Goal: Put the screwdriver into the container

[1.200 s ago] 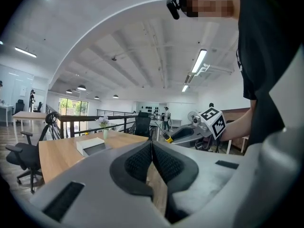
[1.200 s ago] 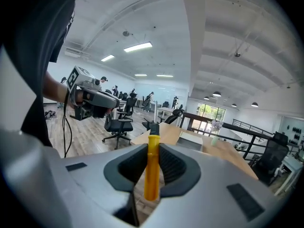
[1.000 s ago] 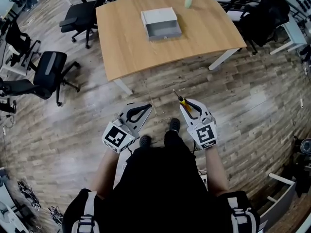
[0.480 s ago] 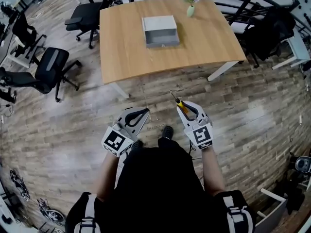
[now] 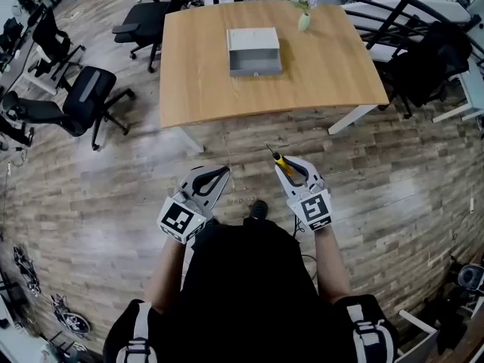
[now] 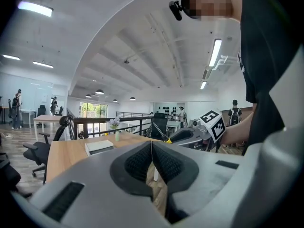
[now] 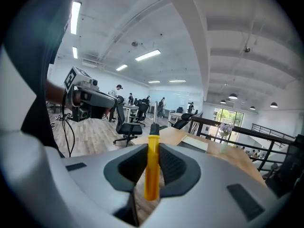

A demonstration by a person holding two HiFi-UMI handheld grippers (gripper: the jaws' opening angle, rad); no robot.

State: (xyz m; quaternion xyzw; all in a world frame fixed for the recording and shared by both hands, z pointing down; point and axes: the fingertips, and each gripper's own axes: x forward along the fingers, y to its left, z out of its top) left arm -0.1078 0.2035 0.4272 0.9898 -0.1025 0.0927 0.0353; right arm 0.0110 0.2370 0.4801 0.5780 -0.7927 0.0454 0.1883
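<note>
My right gripper [image 5: 282, 164] is shut on a screwdriver [image 5: 278, 158] with a yellow handle and a black shaft that points ahead toward the table. In the right gripper view the yellow handle [image 7: 152, 167] stands clamped between the two dark pads, at my right gripper [image 7: 152, 149]. My left gripper [image 5: 223, 172] is shut with nothing in it, and its pads meet at my left gripper [image 6: 151, 146]. The container [image 5: 254, 51], a grey open box, sits on the wooden table [image 5: 204, 82] well ahead of both grippers. It also shows as container [image 7: 194, 144] and container [image 6: 99, 147].
A small vase with flowers [image 5: 304, 20] stands on the table behind the container. Black office chairs [image 5: 87, 100] are at the left of the table, and a dark railing [image 5: 393, 13] runs at the right. I stand on wooden floor [image 5: 393, 165] short of the table's front edge.
The person has stepped a little across the floor, so the table has shifted in the head view. Both grippers keep their pose, with the screwdriver still in the right one.
</note>
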